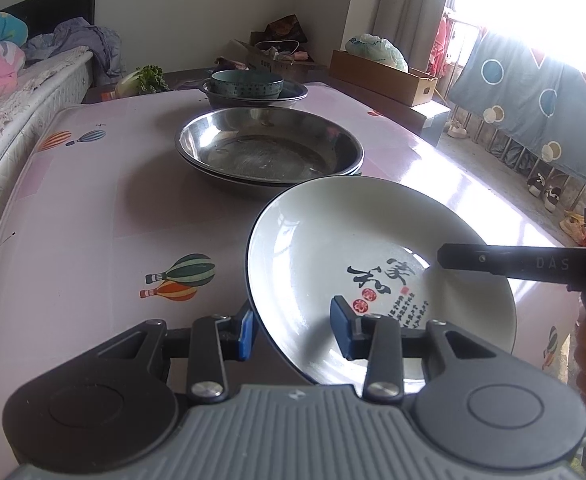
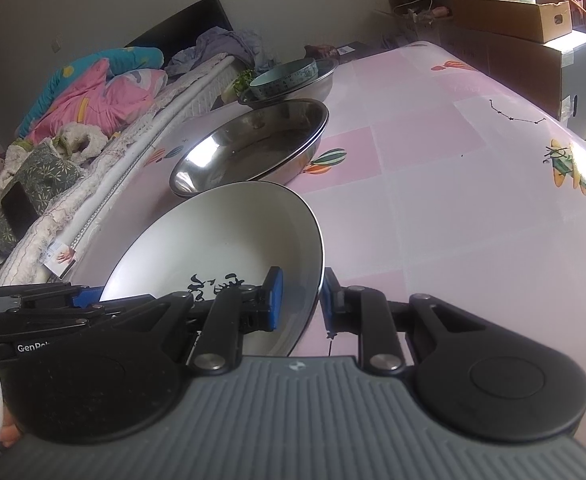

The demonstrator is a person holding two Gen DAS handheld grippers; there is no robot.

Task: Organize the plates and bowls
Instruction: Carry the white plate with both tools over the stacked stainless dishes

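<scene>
A white ceramic plate (image 1: 353,248) with black calligraphy and a dark rim is tilted above the pink table. My left gripper (image 1: 295,330) straddles its near-left rim with wide jaws, one blue pad under it, one inside it. My right gripper (image 2: 301,298) straddles the plate's (image 2: 221,240) right rim, and its jaws are narrower. Whether the pads press on the rim is unclear. The right gripper's finger (image 1: 493,260) reaches over the plate in the left wrist view. Stacked steel dishes (image 1: 269,148) sit beyond it. Farther back a teal bowl (image 1: 247,84) rests in a steel basin (image 1: 293,94).
The table (image 1: 93,220) has a pink cloth with balloon prints. A bed with blankets (image 2: 93,92) runs along its left side. Cardboard boxes (image 1: 385,76) stand past the far right corner. A drying rack with a blue sheet (image 1: 533,96) stands by the window.
</scene>
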